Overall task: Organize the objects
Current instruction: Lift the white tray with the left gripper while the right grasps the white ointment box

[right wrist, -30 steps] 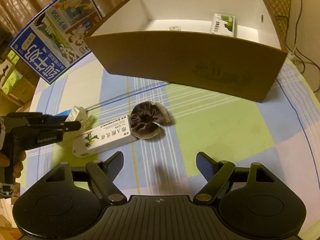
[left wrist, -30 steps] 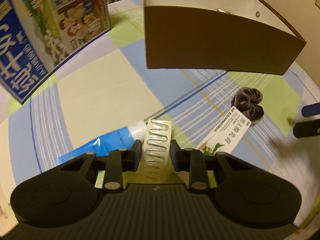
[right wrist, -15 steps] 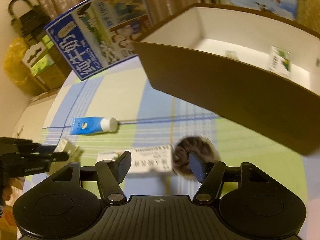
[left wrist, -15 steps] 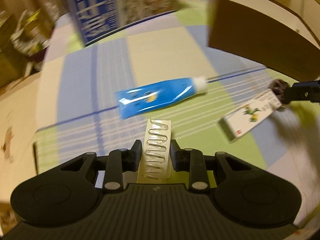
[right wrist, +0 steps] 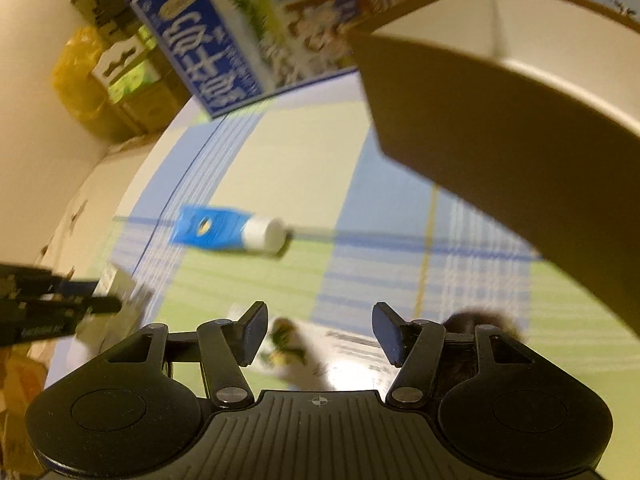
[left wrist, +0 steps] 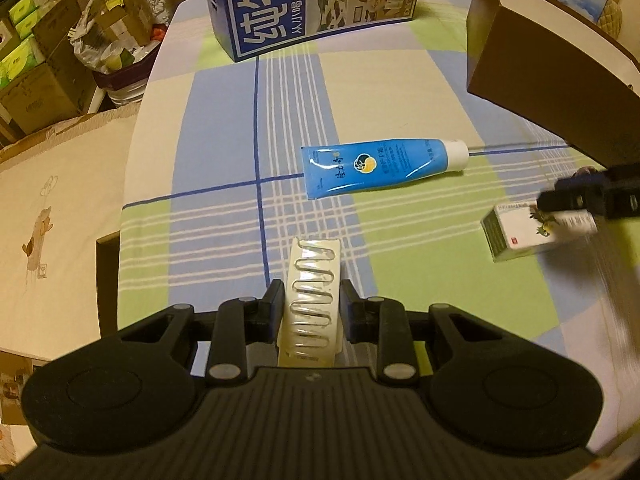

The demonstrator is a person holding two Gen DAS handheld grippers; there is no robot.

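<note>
While left fingers point(left wrist: 313, 304) pinch a blister strip point(left wrist: 312, 312), right fingers point(right wrist: 320, 334) gape.

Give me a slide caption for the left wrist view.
Left gripper clamps a blister pack above the plaid tablecloth; blue tube lies ahead.

Left wrist view: high above tabletop point(left wrist: 400, 92), facing down and forward.
Right wrist view: low, close, tilted.
Shared: blue tube point(left wrist: 380, 167) point(right wrist: 224, 232), milk carton point(left wrist: 316, 0) point(right wrist: 224, 48).

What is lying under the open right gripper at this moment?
Under the right gripper, whose jaws stand open, lies the white medicine box, blurred. The dark scrunchie is beside it, partly covered by a finger.
</note>
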